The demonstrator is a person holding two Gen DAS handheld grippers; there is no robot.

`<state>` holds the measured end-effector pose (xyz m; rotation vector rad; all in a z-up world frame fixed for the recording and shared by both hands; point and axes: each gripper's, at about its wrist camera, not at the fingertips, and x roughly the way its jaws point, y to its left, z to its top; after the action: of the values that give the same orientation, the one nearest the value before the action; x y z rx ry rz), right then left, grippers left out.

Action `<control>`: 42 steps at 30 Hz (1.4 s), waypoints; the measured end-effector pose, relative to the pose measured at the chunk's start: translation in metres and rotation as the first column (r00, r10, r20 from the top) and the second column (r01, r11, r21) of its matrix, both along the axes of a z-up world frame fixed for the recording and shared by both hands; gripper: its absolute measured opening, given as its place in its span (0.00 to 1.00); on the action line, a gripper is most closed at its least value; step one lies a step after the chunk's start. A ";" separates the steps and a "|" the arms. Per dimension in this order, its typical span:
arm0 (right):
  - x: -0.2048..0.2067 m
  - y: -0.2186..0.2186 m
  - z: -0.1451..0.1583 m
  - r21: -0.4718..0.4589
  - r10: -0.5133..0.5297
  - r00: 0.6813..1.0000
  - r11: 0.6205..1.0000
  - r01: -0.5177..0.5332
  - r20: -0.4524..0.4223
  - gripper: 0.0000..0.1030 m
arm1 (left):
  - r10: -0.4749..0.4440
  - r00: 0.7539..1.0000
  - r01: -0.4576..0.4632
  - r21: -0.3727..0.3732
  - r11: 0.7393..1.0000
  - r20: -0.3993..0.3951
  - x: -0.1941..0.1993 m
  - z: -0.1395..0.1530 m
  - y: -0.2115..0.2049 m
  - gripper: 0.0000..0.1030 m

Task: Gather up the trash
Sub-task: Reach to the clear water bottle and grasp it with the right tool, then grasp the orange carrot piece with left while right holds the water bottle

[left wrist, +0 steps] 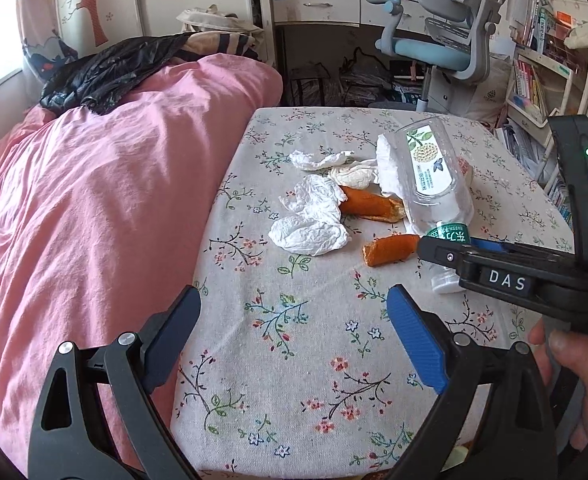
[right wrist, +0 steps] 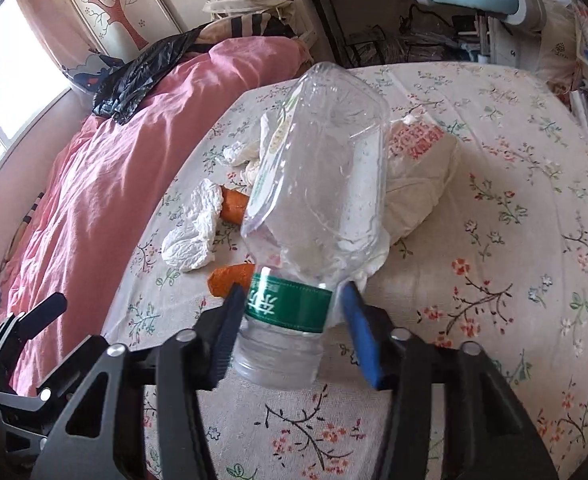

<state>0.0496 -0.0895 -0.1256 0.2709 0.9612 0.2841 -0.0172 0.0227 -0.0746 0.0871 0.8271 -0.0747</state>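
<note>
Right gripper (right wrist: pixel 290 316) jaws straddle clear plastic bottle (right wrist: pixel 317 184) at green neck band; near pad touching, far pad gap, so grip unconfirmed. Bottle lies on floral surface (right wrist: pixel 493 240), cap toward us, long axis running away over white plastic bag (right wrist: pixel 421 168). We keep left gripper (left wrist: pixel 294 332) jaws released, empty, nearer crumpled tissue (left wrist: pixel 309 216) and orange peel (left wrist: pixel 389 248). Pink duvet (left wrist: pixel 94 200) at left edge; room above is open.
</note>
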 end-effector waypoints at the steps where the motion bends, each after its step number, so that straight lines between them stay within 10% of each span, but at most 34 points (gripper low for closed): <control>1: -0.001 -0.003 0.001 0.006 0.004 1.000 1.000 -0.004 -0.001 0.40 | -0.011 1.000 0.011 0.006 1.000 -0.001 0.003 -0.001 -0.003 0.88; 16: -0.076 -0.086 0.026 -0.135 0.100 0.990 0.984 -0.113 -0.104 0.40 | -0.253 0.967 0.254 0.080 0.964 -0.021 0.052 -0.034 -0.066 0.85; 20: -0.076 -0.104 0.021 -0.069 0.062 0.993 0.995 -0.069 -0.104 0.72 | -0.291 0.956 0.292 0.075 0.953 -0.035 0.058 -0.038 -0.075 0.74; 25: -0.059 -0.105 0.024 -0.038 0.030 0.997 0.999 -0.033 -0.073 0.80 | -0.336 0.938 0.340 0.053 0.939 -0.082 0.061 -0.044 -0.084 0.48; 30: -0.043 -0.090 0.021 -0.078 0.014 0.999 0.997 -0.019 -0.052 0.80 | -0.345 0.930 0.342 -0.042 0.939 -0.124 0.063 -0.041 -0.074 0.18; 42: -0.024 -0.075 0.018 -0.188 0.022 1.000 0.982 -0.025 -0.020 0.64 | -0.346 0.924 0.323 -0.154 0.934 -0.162 0.069 -0.045 -0.057 0.16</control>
<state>0.0261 -0.1641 -0.1080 0.0887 1.0024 0.2107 0.0518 -0.0339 -0.1198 0.1045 0.9873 -0.4641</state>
